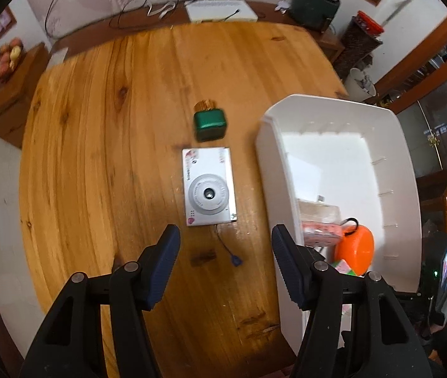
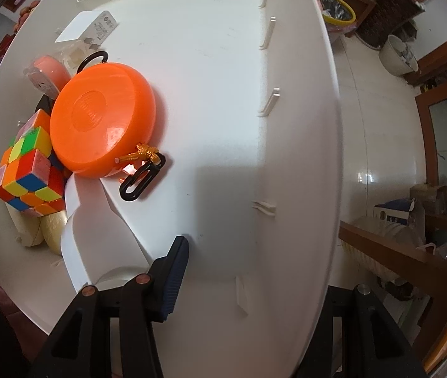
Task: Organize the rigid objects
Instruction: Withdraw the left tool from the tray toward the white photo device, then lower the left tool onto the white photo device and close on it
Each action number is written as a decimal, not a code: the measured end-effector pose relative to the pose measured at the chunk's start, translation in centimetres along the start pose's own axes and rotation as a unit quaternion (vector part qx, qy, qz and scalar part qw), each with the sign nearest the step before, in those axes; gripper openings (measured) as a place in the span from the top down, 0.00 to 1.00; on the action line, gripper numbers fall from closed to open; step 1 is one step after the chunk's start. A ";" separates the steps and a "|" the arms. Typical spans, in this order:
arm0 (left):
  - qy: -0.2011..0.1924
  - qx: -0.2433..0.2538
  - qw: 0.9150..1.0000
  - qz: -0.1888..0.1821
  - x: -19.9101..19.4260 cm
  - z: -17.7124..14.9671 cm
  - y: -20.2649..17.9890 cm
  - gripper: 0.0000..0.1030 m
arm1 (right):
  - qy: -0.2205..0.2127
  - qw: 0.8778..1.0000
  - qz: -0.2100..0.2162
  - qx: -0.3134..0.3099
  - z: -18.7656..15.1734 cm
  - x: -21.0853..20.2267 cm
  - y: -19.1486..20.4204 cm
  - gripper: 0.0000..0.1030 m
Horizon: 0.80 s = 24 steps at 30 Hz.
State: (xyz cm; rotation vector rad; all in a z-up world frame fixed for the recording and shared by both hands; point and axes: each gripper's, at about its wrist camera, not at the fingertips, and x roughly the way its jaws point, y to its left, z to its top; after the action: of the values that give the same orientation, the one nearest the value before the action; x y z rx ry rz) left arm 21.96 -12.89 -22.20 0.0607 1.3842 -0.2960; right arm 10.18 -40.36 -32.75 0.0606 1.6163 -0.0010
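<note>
The left gripper [image 1: 226, 253] hovers over the wooden tabletop [image 1: 97, 145] with its jaws spread wide and nothing between them. Just ahead of it lies a white compact camera [image 1: 208, 187], lens up, and just beyond that a small green box [image 1: 210, 124]. To the right stands a white bin [image 1: 406, 195].

The right gripper [image 2: 255, 271] straddles the bin's side wall, one finger [image 2: 173, 280] inside, the other hidden behind it, so I cannot tell whether its jaws press the wall. Inside lie an orange disc case [image 2: 104, 123] with a black clip [image 2: 140, 181], a Rubik's cube [image 2: 28, 170] and a white charger [image 2: 89, 28].
</note>
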 end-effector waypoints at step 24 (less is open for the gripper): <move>0.102 -0.055 0.993 0.000 9.1 2.2 2.6 0.20 | 0.024 0.999 0.001 0.023 1.7 0.7 -1.0 0.51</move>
State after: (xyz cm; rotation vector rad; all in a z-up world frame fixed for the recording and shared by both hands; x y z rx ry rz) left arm 26.10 -12.37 -30.95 -0.0001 1.6011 -0.2185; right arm 11.85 -41.35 -33.60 0.0984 1.6639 -0.0364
